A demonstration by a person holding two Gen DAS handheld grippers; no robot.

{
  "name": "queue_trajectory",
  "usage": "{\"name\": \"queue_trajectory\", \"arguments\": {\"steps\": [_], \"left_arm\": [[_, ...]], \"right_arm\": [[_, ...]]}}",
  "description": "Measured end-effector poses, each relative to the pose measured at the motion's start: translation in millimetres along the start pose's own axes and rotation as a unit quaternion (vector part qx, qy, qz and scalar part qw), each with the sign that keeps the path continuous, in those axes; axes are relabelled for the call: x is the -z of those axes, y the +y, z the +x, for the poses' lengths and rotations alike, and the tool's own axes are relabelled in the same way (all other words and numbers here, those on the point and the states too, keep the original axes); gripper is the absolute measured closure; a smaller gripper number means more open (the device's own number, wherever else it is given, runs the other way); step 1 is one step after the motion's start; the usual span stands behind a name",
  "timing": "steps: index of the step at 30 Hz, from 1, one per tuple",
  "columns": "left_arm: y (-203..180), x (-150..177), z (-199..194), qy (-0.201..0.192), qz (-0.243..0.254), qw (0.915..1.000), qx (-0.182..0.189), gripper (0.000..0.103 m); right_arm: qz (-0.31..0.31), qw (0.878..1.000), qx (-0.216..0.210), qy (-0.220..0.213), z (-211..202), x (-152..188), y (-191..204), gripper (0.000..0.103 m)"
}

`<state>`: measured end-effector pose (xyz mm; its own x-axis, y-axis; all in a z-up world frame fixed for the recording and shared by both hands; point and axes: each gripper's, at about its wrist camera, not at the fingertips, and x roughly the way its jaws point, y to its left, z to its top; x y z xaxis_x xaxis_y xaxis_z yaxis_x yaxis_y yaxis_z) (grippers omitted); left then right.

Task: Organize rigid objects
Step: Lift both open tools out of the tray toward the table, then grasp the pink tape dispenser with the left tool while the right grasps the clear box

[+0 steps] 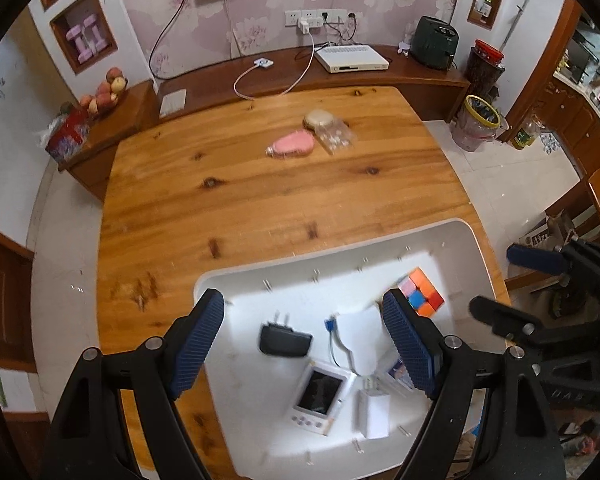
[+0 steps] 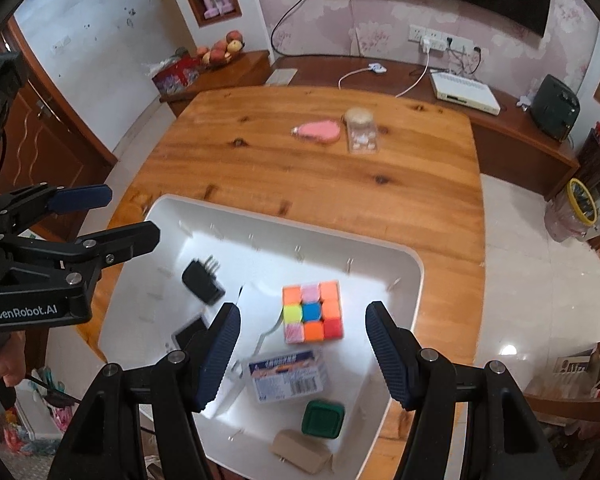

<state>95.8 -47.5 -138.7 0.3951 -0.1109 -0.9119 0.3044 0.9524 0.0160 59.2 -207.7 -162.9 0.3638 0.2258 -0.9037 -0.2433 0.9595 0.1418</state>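
A white bin (image 1: 466, 240) (image 2: 414, 264) sits at the near end of the wooden table. In it lie a colour cube (image 1: 422, 298) (image 2: 312, 312), a black plug adapter (image 1: 285, 340) (image 2: 203, 280), a small handheld game console (image 1: 320, 394), a white charger (image 1: 374, 412), a clear labelled box (image 2: 286, 376), a green square lid (image 2: 323, 418) and a tan block (image 2: 300, 456). My left gripper (image 1: 304, 344) is open and empty above the bin. My right gripper (image 2: 302, 354) is open and empty above the bin. On the far table lie a pink case (image 1: 292, 145) (image 2: 318, 131), a clear packet (image 1: 334, 136) (image 2: 362, 138) and a round beige object (image 1: 319, 118) (image 2: 358, 114).
The wooden table (image 1: 240, 200) (image 2: 300, 184) stands in front of a low wooden shelf (image 1: 340, 76) with a white set-top box (image 1: 352, 58) and cables. A plastic bucket (image 1: 476, 124) stands on the floor at the right. Each gripper shows in the other's view (image 1: 540, 280) (image 2: 60, 232).
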Motion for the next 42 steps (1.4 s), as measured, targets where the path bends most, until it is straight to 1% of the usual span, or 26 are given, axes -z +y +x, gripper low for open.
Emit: {"name": "queue_trajectory", "arguments": {"steps": [5, 15, 20, 24, 29, 33, 35, 38, 42], "left_arm": [[8, -24, -7, -0.014, 0.034, 0.9992, -0.015, 0.019], [29, -77, -2, -0.014, 0.085, 0.9960, -0.024, 0.017], [27, -104, 9, -0.016, 0.135, 0.9902, -0.032, 0.017], [24, -125, 22, -0.009, 0.171, 0.9849, -0.027, 0.017], [18, -144, 47, 0.004, 0.204, 0.9789, -0.008, 0.017], [12, -153, 72, 0.022, 0.225, 0.9739, 0.021, 0.017], [10, -157, 90, 0.038, 0.232, 0.9712, 0.036, 0.017], [10, -160, 115, 0.055, 0.241, 0.9679, 0.046, 0.017], [15, -166, 155, 0.087, 0.227, 0.9686, 0.051, 0.017]], "right_arm": [[0.004, 1.000, 0.016, -0.017, -7, -21, -7, 0.037], [0.011, 0.998, 0.044, -0.052, -18, -85, -27, 0.037], [0.010, 0.996, 0.061, -0.066, -17, -121, -36, 0.037], [0.015, 0.994, 0.074, -0.074, -13, -148, -43, 0.037], [0.026, 0.994, 0.078, -0.071, 4, -181, -51, 0.037], [0.026, 0.995, 0.079, -0.063, 23, -198, -53, 0.037], [0.030, 0.995, 0.078, -0.053, 36, -205, -56, 0.037], [0.041, 0.996, 0.071, -0.032, 64, -213, -64, 0.037], [0.050, 0.996, 0.069, -0.006, 104, -219, -74, 0.037]]}}
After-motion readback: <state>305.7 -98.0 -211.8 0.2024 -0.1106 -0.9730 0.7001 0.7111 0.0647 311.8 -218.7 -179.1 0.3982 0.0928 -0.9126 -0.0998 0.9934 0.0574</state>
